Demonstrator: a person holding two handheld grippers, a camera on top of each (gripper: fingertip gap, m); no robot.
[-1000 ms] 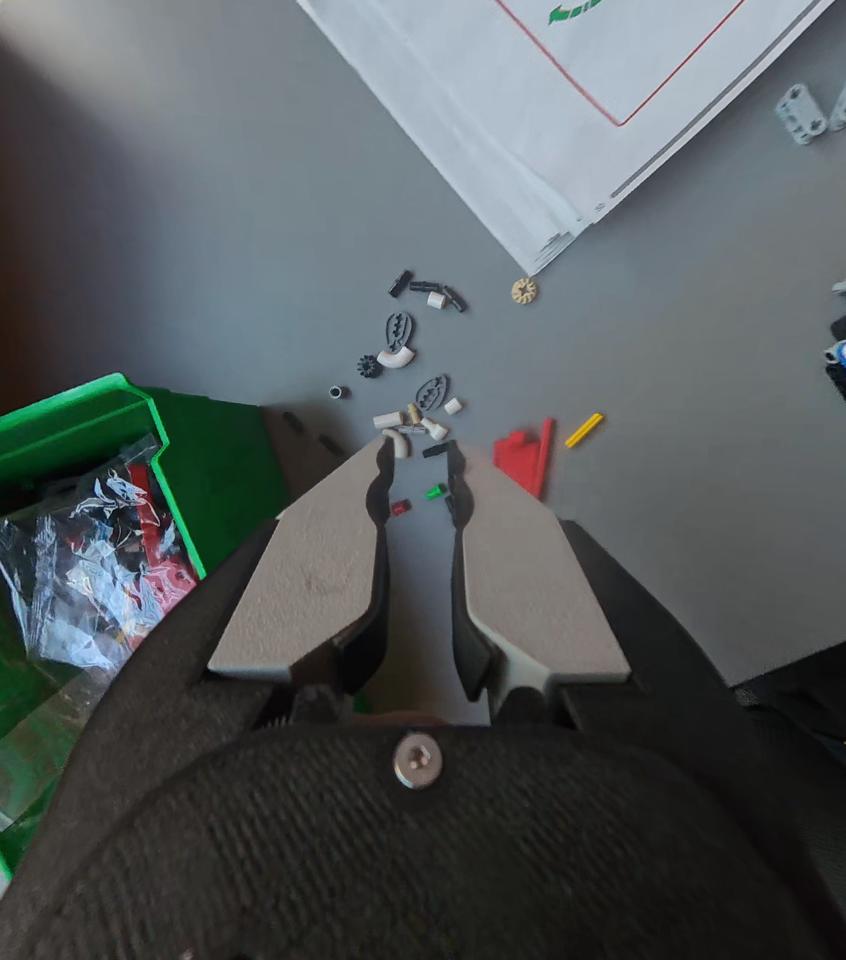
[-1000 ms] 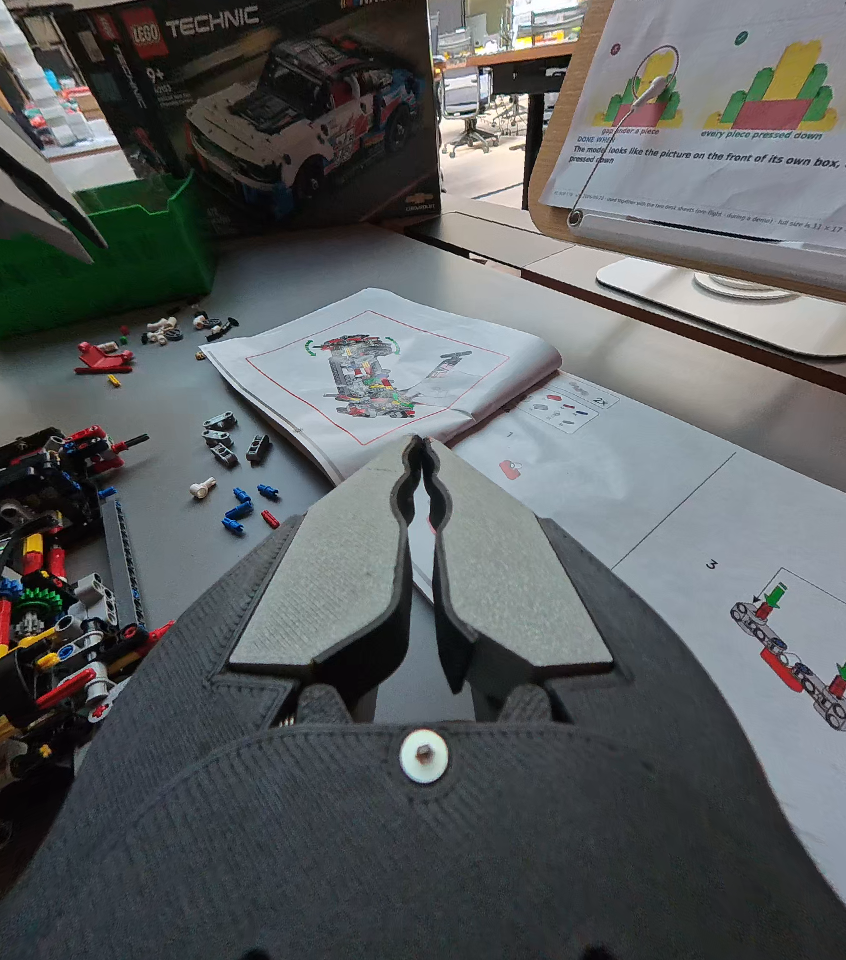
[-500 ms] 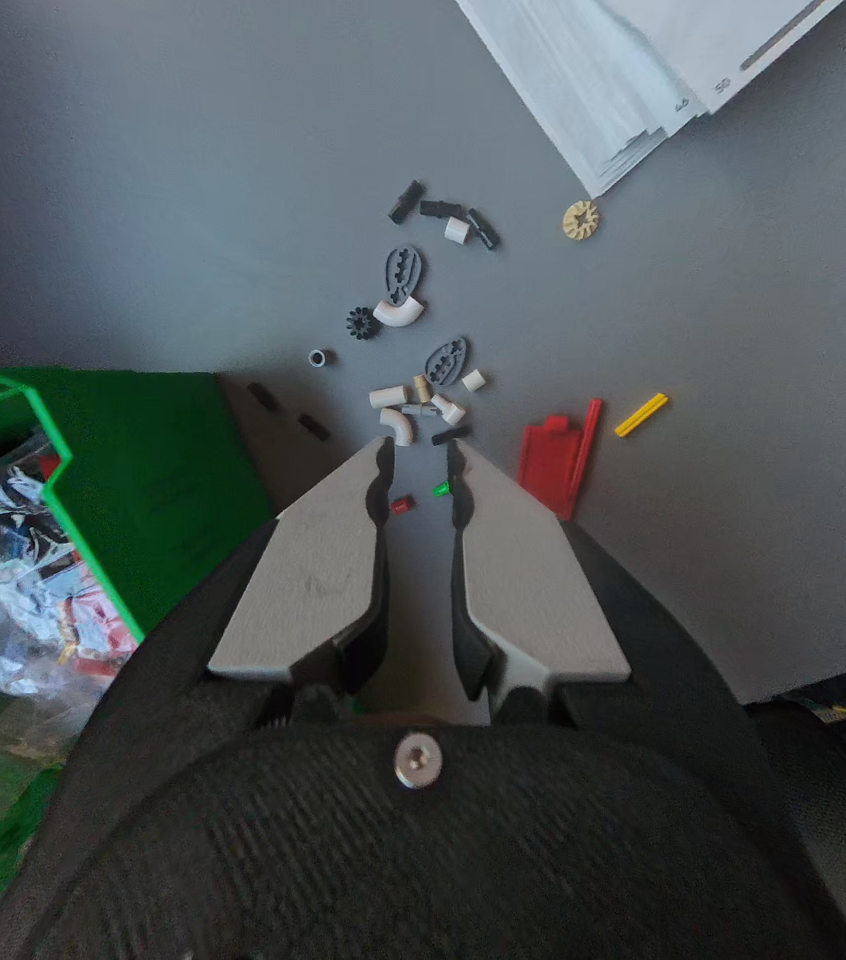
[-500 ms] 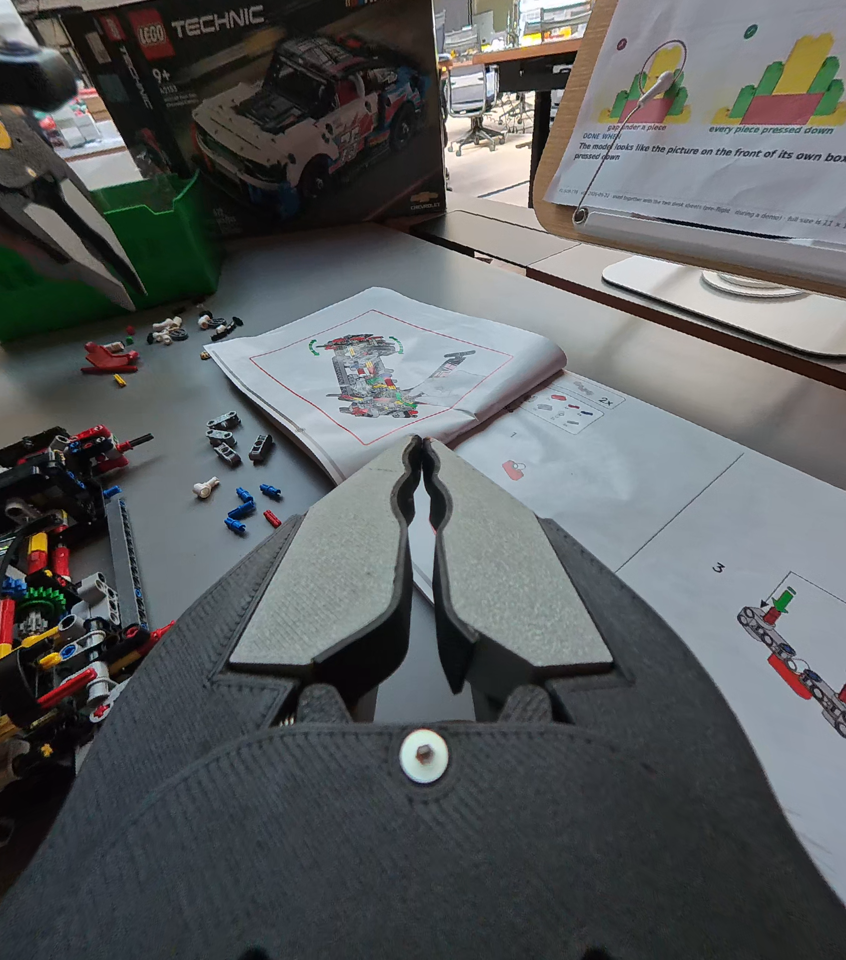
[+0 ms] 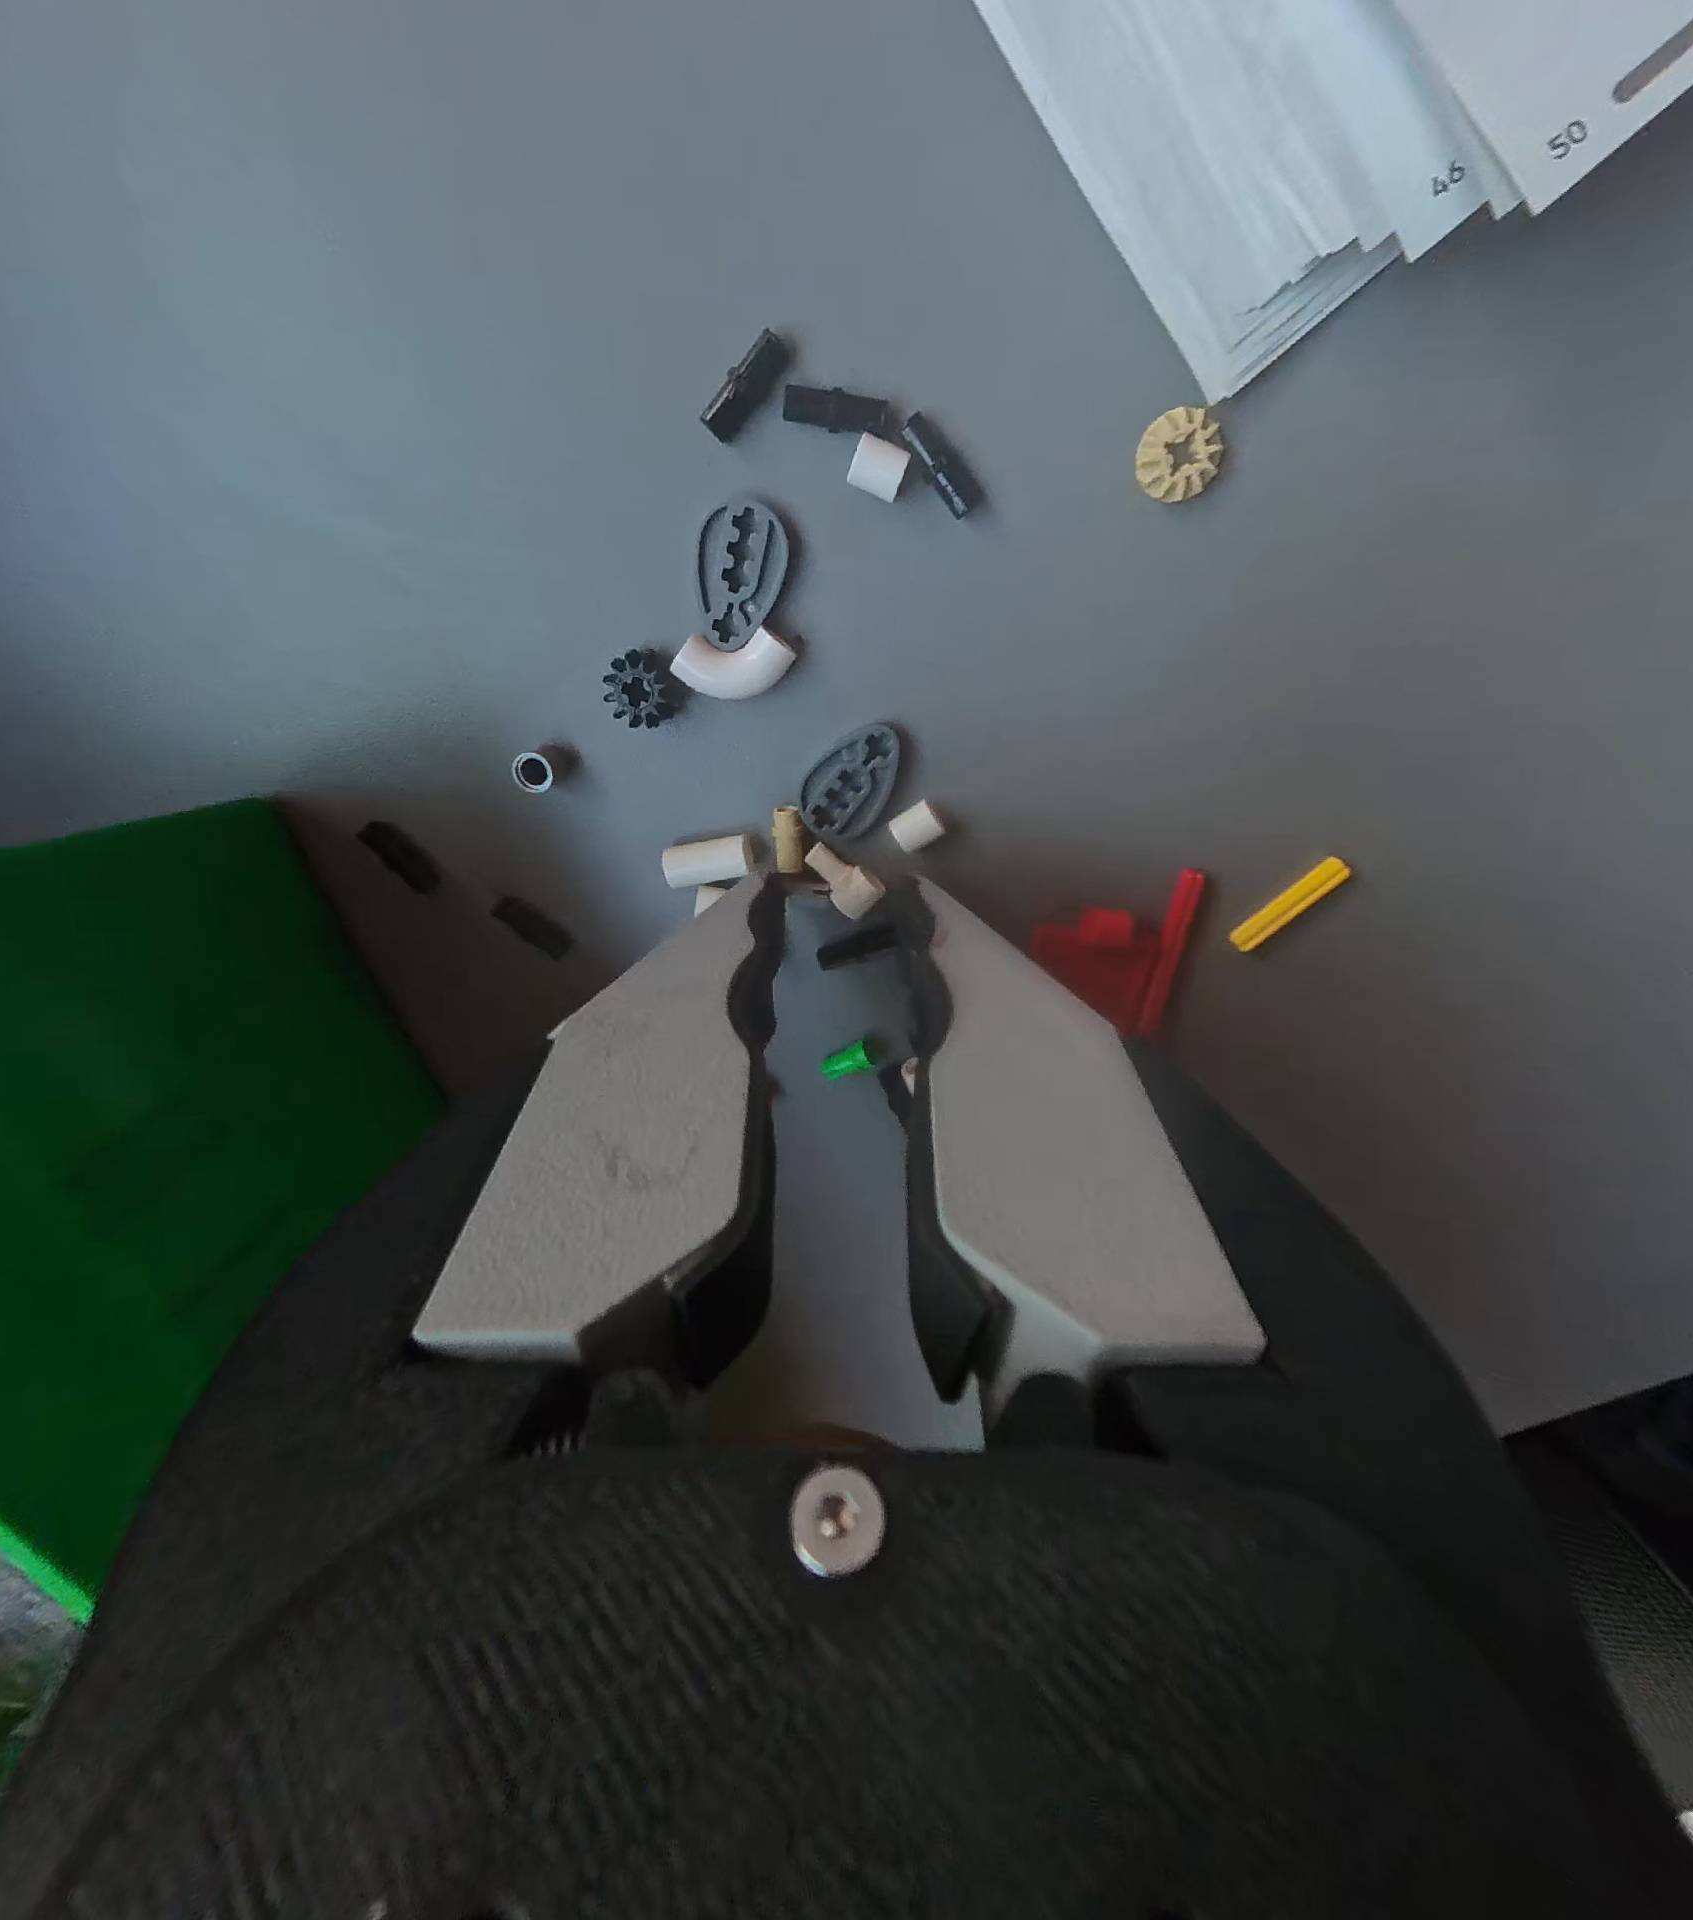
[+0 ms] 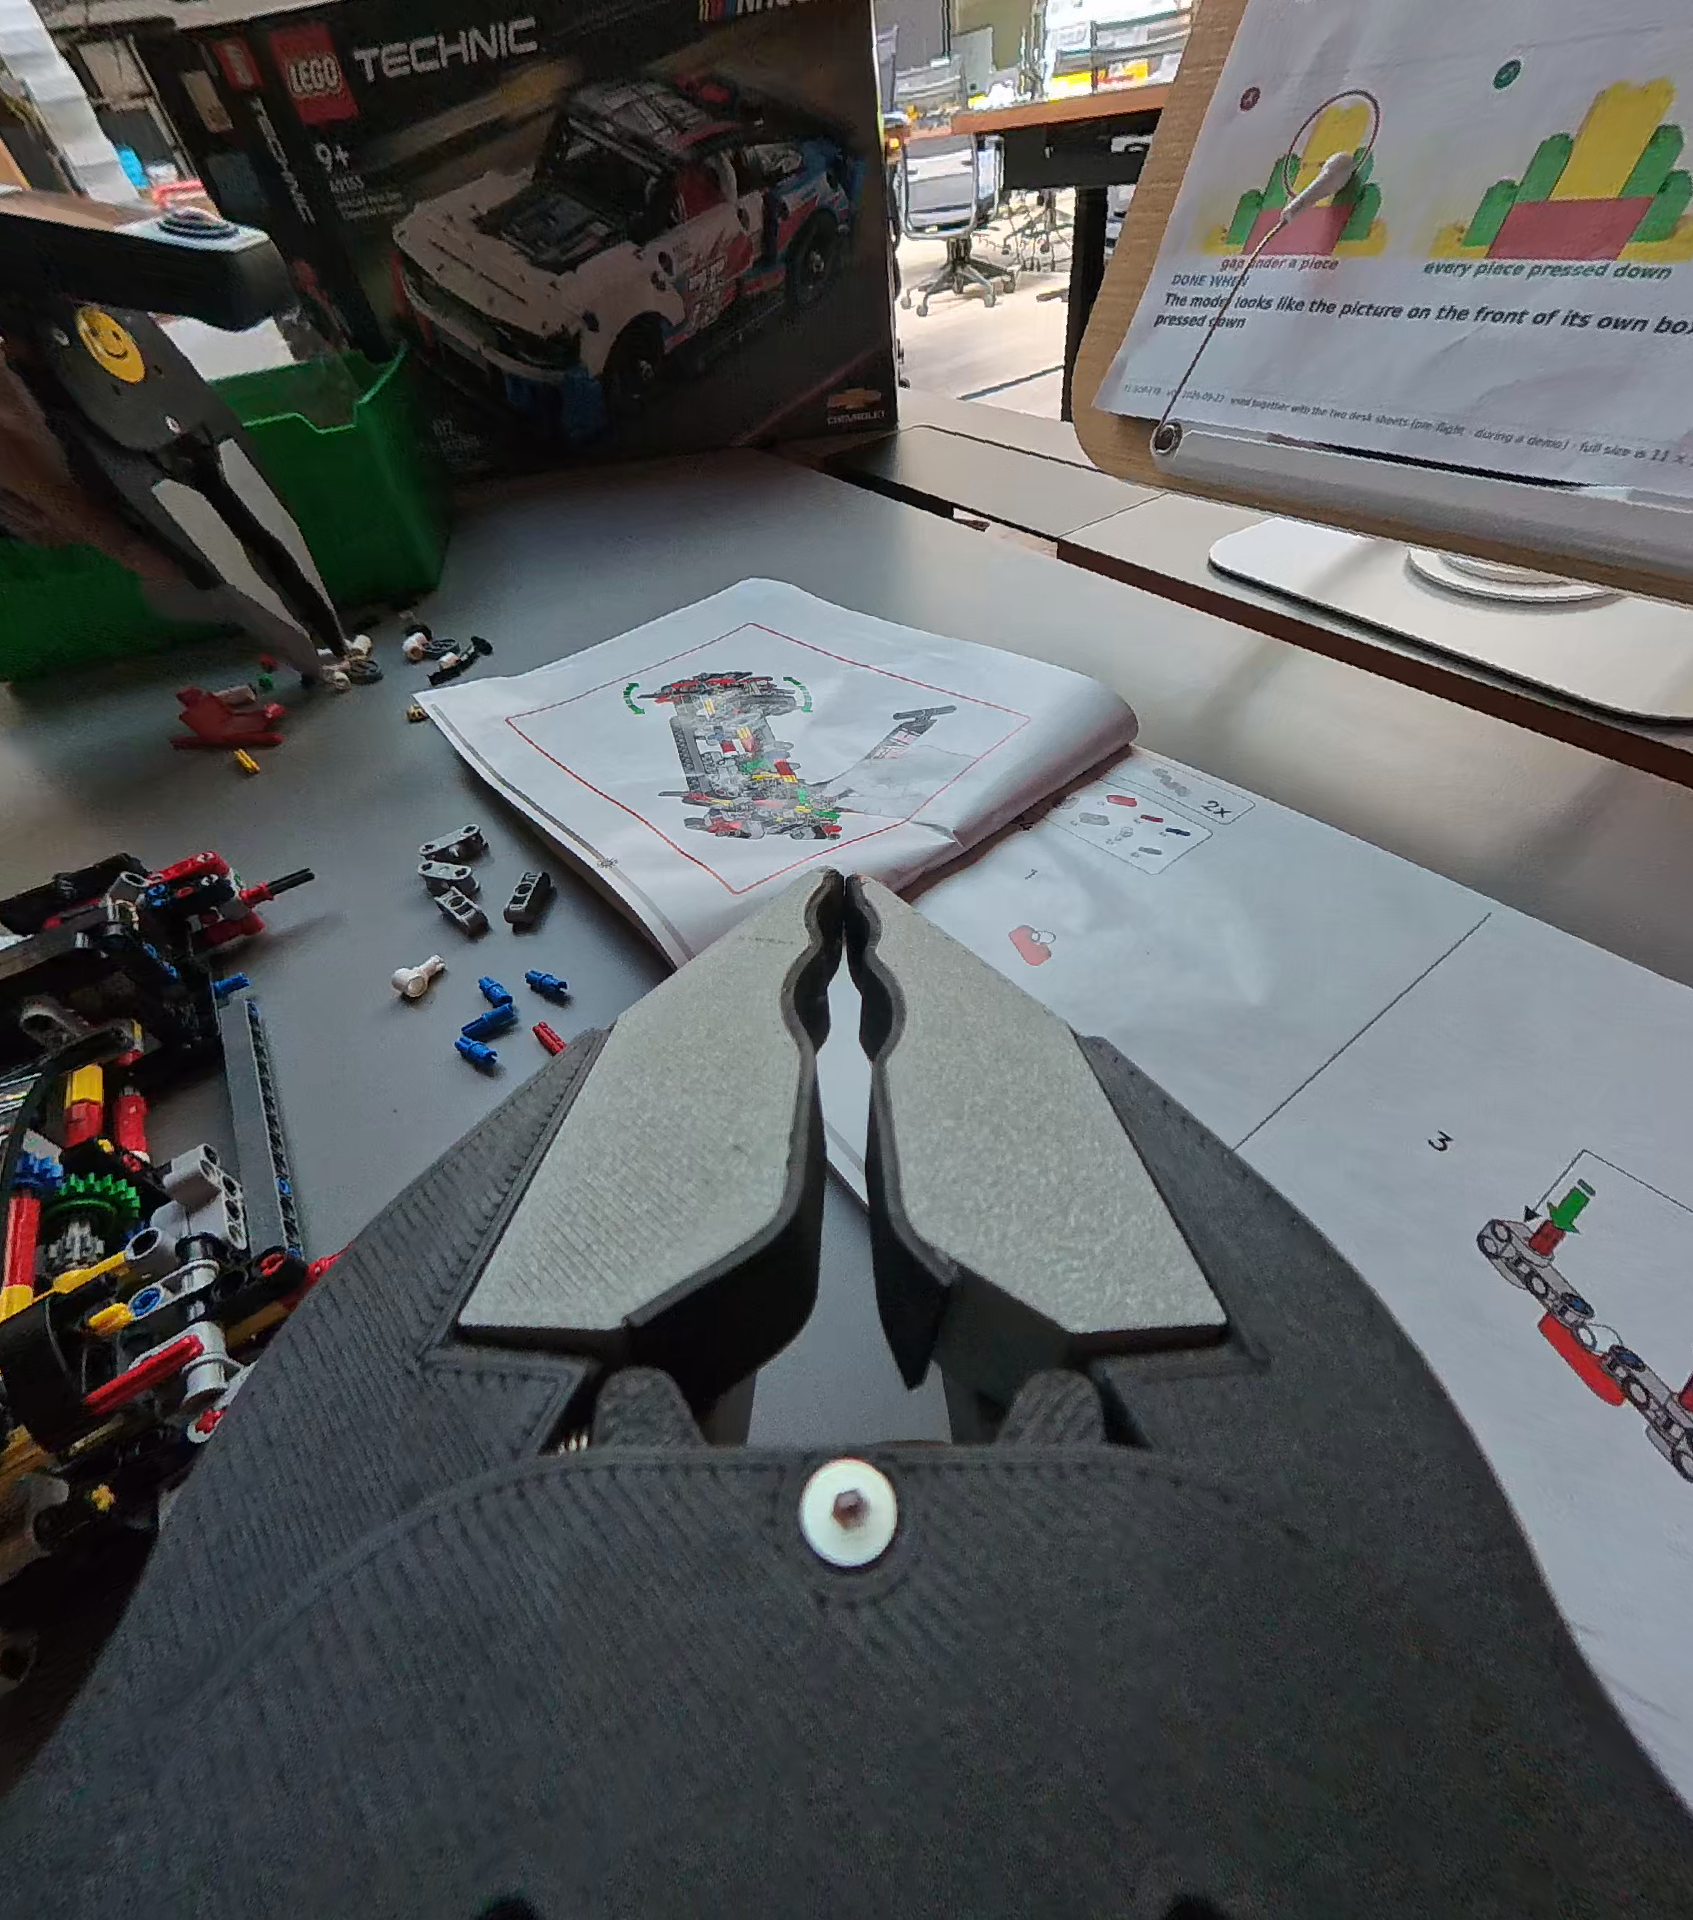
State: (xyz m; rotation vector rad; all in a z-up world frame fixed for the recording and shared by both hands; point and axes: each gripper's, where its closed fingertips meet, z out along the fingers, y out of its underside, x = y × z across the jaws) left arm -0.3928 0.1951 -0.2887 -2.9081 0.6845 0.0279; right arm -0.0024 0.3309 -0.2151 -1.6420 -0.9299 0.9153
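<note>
The left gripper is held spread and bare, tips down over a scatter of small parts on the grey table; a black pin lies between the fingers with its long axis running crosswise, and a green pin lies likewise farther back, neither apparently pressed by a pad, though blur makes this uncertain. Just ahead of the tips, white tubes, a tan pin and a grey oval plate crowd the way, with a red piece and a yellow axle to the right and a green bin to the left. The right gripper is seen pressed together on nothing above an open instruction booklet, beside a part-built model.
</note>
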